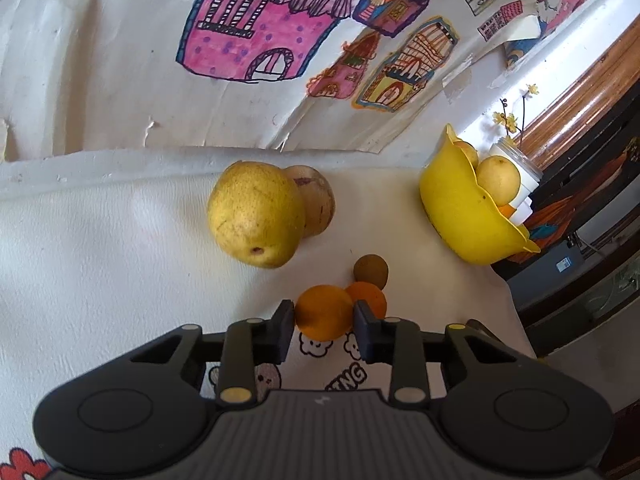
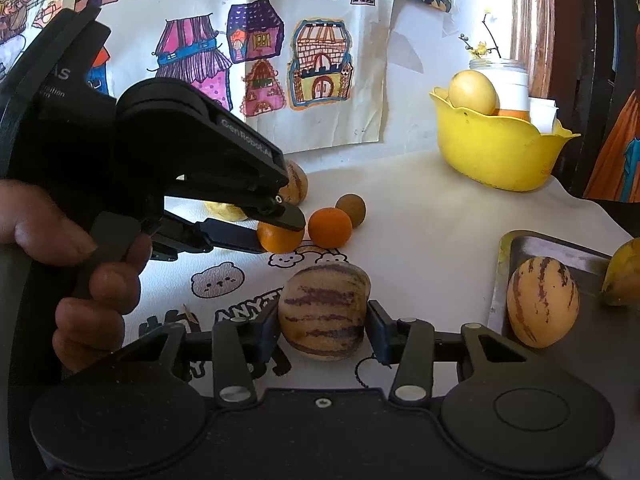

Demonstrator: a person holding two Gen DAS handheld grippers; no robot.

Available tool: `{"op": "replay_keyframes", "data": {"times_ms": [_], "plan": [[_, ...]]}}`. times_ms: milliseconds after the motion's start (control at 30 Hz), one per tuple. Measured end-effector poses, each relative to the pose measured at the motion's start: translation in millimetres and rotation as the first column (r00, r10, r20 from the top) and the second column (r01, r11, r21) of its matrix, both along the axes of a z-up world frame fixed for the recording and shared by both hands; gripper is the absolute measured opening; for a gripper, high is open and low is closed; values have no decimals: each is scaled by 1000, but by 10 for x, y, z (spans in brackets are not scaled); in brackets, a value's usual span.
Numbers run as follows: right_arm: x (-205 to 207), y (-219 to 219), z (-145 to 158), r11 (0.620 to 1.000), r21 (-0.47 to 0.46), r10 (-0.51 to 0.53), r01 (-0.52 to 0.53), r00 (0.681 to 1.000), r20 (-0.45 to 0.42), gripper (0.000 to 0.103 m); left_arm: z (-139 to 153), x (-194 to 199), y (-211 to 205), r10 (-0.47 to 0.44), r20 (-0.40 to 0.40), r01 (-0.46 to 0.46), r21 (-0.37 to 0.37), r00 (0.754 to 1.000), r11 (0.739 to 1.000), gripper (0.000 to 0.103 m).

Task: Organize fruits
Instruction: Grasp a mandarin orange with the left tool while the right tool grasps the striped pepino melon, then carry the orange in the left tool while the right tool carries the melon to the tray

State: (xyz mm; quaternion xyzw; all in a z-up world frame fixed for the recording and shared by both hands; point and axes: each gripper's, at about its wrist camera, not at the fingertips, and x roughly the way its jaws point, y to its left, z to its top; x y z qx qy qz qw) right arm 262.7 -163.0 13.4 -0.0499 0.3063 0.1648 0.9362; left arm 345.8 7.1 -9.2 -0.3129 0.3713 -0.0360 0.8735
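Note:
My left gripper is shut on an orange that rests on the white cloth; the gripper also shows in the right wrist view with the orange. A second orange and a brown kiwi sit just behind. A yellow pear and a striped melon lie farther back. My right gripper is shut on a purple-striped pepino melon close above the cloth. A yellow bowl holds fruit at the back right.
A metal tray at the right holds another striped melon and a yellow fruit. A white jar with twigs stands behind the bowl. Children's drawings cover the wall. The table edge falls off at the right.

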Motion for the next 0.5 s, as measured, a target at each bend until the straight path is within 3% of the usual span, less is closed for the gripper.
{"op": "replay_keyframes", "data": {"times_ms": [500], "plan": [[-409,-149,89,996,92,7,-5,1000,-18,45,48,-492,21,-59,-3,59,39,998,997,34]]}}
